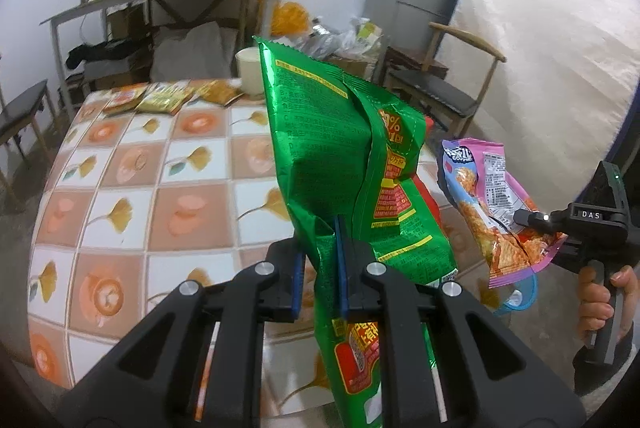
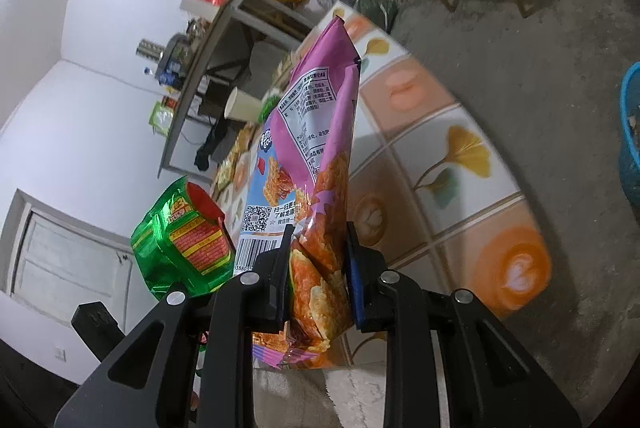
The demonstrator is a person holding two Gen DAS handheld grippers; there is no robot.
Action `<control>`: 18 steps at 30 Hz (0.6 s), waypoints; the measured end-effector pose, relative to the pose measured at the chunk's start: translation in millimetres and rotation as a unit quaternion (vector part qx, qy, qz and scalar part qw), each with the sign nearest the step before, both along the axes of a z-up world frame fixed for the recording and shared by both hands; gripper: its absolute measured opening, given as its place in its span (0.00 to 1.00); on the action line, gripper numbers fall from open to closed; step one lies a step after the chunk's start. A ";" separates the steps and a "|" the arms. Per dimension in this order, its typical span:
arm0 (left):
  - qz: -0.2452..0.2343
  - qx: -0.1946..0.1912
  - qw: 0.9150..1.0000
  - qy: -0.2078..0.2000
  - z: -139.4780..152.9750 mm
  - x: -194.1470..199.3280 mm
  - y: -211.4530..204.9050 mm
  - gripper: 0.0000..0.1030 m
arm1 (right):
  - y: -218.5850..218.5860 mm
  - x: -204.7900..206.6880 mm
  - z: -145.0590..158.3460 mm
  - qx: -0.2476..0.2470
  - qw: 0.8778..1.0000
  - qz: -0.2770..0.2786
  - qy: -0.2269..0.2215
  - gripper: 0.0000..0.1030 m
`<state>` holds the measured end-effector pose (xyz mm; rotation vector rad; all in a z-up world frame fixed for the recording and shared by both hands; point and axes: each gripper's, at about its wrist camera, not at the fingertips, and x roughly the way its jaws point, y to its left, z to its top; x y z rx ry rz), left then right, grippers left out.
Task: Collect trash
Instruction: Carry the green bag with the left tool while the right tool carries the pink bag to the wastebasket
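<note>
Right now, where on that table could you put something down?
Most of the tablecloth is bare, from the near edge up to the flat packets and paper cup at the far end. That far end is crowded.

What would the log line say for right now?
left gripper: shut on green bag | right gripper: shut on pink bag | both lifted above table

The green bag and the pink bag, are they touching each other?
Apart. The left wrist view shows table and floor between the green bag and the pink bag.
</note>
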<state>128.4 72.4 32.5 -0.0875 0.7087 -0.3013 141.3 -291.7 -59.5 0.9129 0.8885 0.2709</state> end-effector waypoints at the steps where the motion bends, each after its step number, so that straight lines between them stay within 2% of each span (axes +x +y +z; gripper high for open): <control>1: -0.010 -0.002 1.000 -0.002 3.7 1.4 -6.4 0.11 | -9.6 -7.8 3.8 0.001 1.000 -0.012 -0.006 0.23; 3: -0.034 -0.007 0.999 -0.007 11.2 5.6 -24.1 0.11 | -25.2 -19.5 9.2 0.001 0.999 -0.031 -0.014 0.23; 8: -0.106 -0.015 0.994 -0.015 25.9 16.5 -83.2 0.11 | -101.7 -75.7 21.5 -0.008 0.991 -0.131 -0.026 0.23; 13: -0.192 -0.021 0.981 -0.008 31.5 25.4 -170.1 0.11 | -181.5 -148.3 18.1 -0.013 0.968 -0.249 -0.021 0.23; 18: -0.268 -0.022 0.963 0.022 23.5 29.0 -263.5 0.11 | -240.4 -213.4 -4.7 -0.006 0.938 -0.345 0.005 0.23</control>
